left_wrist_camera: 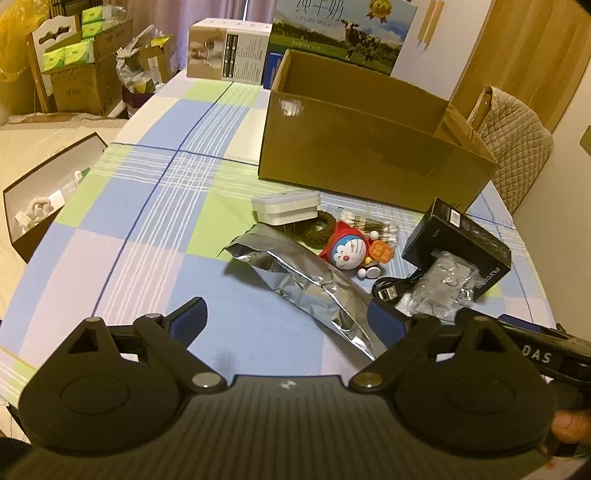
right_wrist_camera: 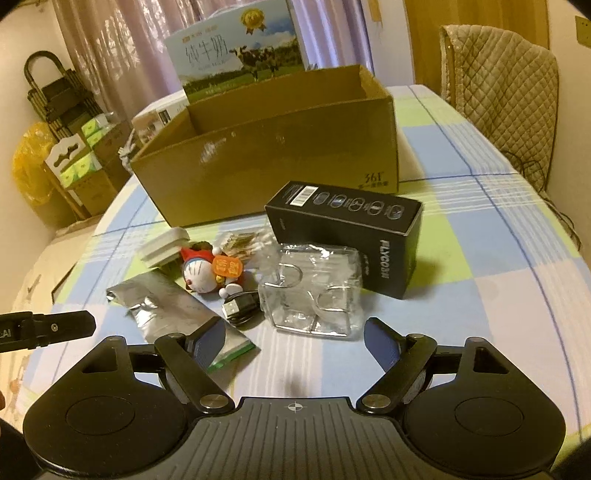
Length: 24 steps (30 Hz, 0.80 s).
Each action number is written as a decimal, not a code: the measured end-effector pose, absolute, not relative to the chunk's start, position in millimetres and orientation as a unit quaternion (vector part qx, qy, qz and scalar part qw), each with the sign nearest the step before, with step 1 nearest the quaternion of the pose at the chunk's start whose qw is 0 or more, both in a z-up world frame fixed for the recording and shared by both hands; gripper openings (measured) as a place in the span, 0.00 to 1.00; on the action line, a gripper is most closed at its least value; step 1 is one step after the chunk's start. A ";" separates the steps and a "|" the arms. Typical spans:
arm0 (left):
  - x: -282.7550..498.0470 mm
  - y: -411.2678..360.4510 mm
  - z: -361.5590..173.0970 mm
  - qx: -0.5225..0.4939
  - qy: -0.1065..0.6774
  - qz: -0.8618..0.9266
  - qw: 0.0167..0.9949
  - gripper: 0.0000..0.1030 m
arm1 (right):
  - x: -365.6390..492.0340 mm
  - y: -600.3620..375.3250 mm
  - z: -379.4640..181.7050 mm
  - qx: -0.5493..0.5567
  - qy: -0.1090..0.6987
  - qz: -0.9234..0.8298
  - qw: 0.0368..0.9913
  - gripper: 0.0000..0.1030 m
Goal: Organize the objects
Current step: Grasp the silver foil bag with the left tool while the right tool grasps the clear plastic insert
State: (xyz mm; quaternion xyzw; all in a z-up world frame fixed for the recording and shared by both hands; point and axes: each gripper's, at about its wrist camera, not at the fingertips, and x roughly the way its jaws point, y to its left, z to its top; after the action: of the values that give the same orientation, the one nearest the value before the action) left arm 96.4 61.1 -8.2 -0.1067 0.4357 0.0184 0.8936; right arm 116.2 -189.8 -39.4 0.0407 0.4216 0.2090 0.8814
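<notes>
An open brown cardboard box (left_wrist_camera: pixel 369 144) (right_wrist_camera: pixel 273 155) stands on the checked tablecloth. In front of it lies a pile: a silver foil pouch (left_wrist_camera: pixel 306 284) (right_wrist_camera: pixel 173 306), a Doraemon toy (left_wrist_camera: pixel 347 254) (right_wrist_camera: pixel 207 277), a white plug adapter (left_wrist_camera: pixel 288 208) (right_wrist_camera: pixel 162 245), a cotton swab pack (left_wrist_camera: pixel 376 223) (right_wrist_camera: pixel 243 242), a black USB cable (left_wrist_camera: pixel 391 290) (right_wrist_camera: pixel 240 306), a clear plastic bag (left_wrist_camera: pixel 443 284) (right_wrist_camera: pixel 314 295) and a black carton (left_wrist_camera: pixel 458 236) (right_wrist_camera: pixel 351 232). My left gripper (left_wrist_camera: pixel 288 321) is open just short of the pouch. My right gripper (right_wrist_camera: pixel 295 336) is open just short of the clear bag.
A milk carton box (left_wrist_camera: pixel 343 33) (right_wrist_camera: pixel 236 55) and a white product box (left_wrist_camera: pixel 229 50) stand behind the cardboard box. A padded chair (left_wrist_camera: pixel 513 144) (right_wrist_camera: pixel 506 88) is at the right. An open dark box (left_wrist_camera: pixel 48 195) sits left of the table, with stacked cartons (left_wrist_camera: pixel 81 62) beyond.
</notes>
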 end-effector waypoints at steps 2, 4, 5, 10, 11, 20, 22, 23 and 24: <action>102.1 62.0 -13.3 -0.108 0.440 0.020 0.891 0.89 | 121.9 -185.1 -45.7 0.038 0.424 0.207 0.881 0.77; 107.2 62.8 -17.9 -0.111 0.442 0.019 0.890 0.89 | 127.7 -180.3 -52.2 0.034 0.425 0.201 0.882 0.77; 109.6 62.8 -19.7 -0.112 0.444 0.019 0.889 0.89 | 130.2 -178.0 -55.6 0.033 0.425 0.199 0.882 0.77; 120.7 62.4 -29.2 -0.113 0.450 0.015 0.886 0.89 | 139.1 -166.6 -71.8 0.016 0.423 0.184 0.887 0.77; 122.6 62.1 -31.2 -0.113 0.451 0.014 0.885 0.89 | 141.4 -165.7 -75.5 0.015 0.422 0.180 0.888 0.77; 130.2 60.2 -42.4 -0.124 0.459 0.007 0.880 0.89 | 151.7 -160.2 -91.5 -0.009 0.410 0.176 0.895 0.77; 130.7 58.8 -44.1 -0.126 0.459 0.006 0.879 0.89 | 150.9 -160.5 -93.5 -0.020 0.410 0.179 0.894 0.66; 130.8 57.7 -44.7 -0.127 0.460 0.005 0.879 0.89 | 150.0 -161.1 -93.5 -0.025 0.407 0.183 0.894 0.64; 131.0 56.2 -45.2 -0.129 0.459 0.003 0.879 0.89 | 149.4 -161.5 -93.0 -0.029 0.406 0.187 0.894 0.63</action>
State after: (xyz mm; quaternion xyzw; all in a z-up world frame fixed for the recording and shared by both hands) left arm 131.0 56.2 -45.2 -0.1290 0.4592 0.0029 0.8789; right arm 149.4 -161.5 -93.0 -0.0293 0.4061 0.1865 0.8941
